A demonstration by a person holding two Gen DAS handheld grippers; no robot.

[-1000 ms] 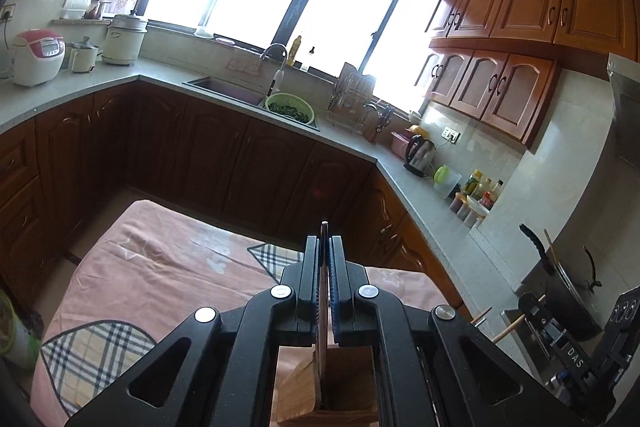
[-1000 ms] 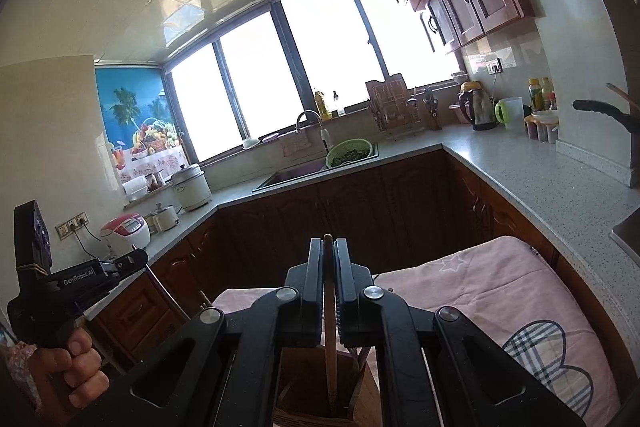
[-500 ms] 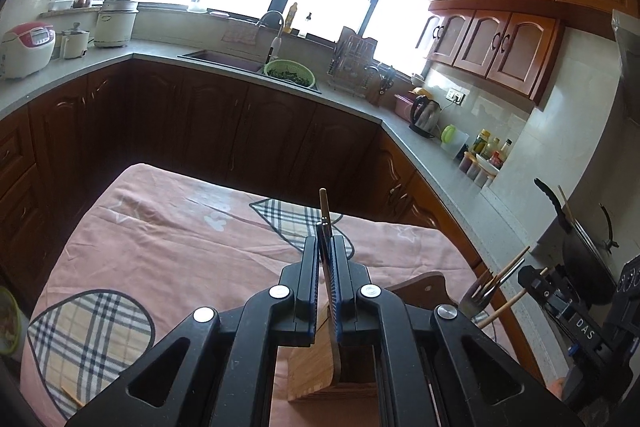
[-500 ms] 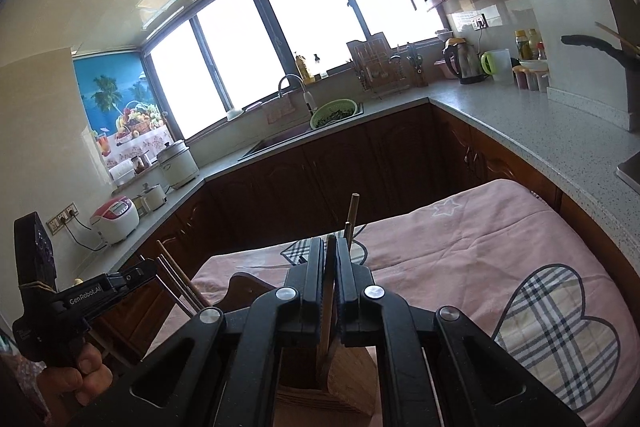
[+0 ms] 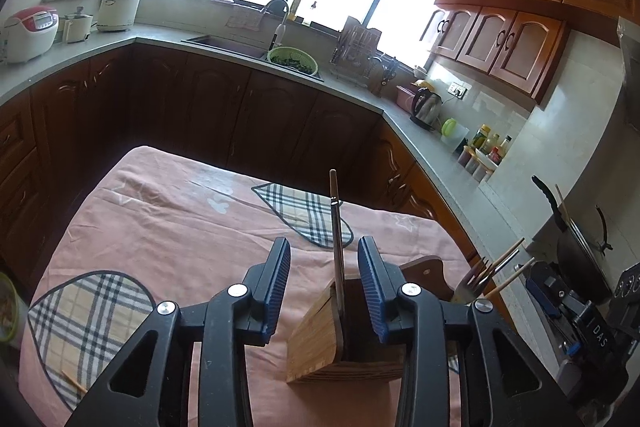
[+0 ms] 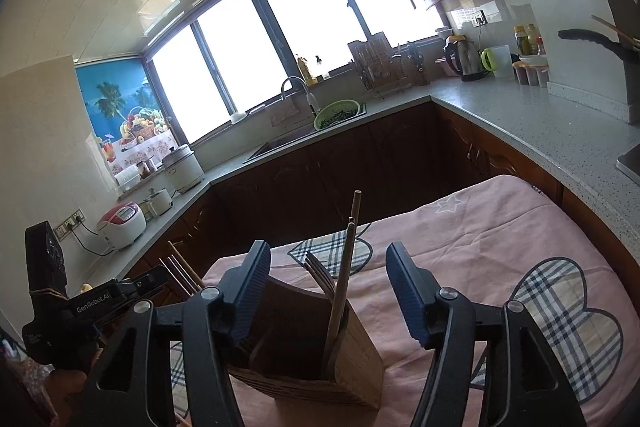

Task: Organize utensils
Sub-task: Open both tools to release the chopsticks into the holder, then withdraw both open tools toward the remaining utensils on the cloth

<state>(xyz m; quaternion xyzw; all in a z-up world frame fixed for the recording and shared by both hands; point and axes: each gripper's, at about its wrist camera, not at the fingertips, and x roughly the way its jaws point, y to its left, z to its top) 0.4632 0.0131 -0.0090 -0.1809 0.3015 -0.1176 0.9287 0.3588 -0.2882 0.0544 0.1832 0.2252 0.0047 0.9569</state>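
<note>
Left wrist view: the left gripper [image 5: 324, 267] is opening, pads clear of the slim utensil [image 5: 338, 243] standing in the wooden holder [image 5: 320, 339] at lower centre on the pink-clothed surface [image 5: 168, 227].

Right wrist view: the right gripper [image 6: 326, 287] is opening around wooden chopsticks [image 6: 344, 275] leaning in the holder. They look light, stiff and slippery; pinch mid-shaft.

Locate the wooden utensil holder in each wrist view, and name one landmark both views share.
Left wrist view: the wooden utensil holder stands bottom centre on the pink tablecloth, partly behind the right finger of the left gripper.
Right wrist view: it sits bottom centre, between the fingers of the right gripper.
Shared landmark: the green colander by the sink.
</note>
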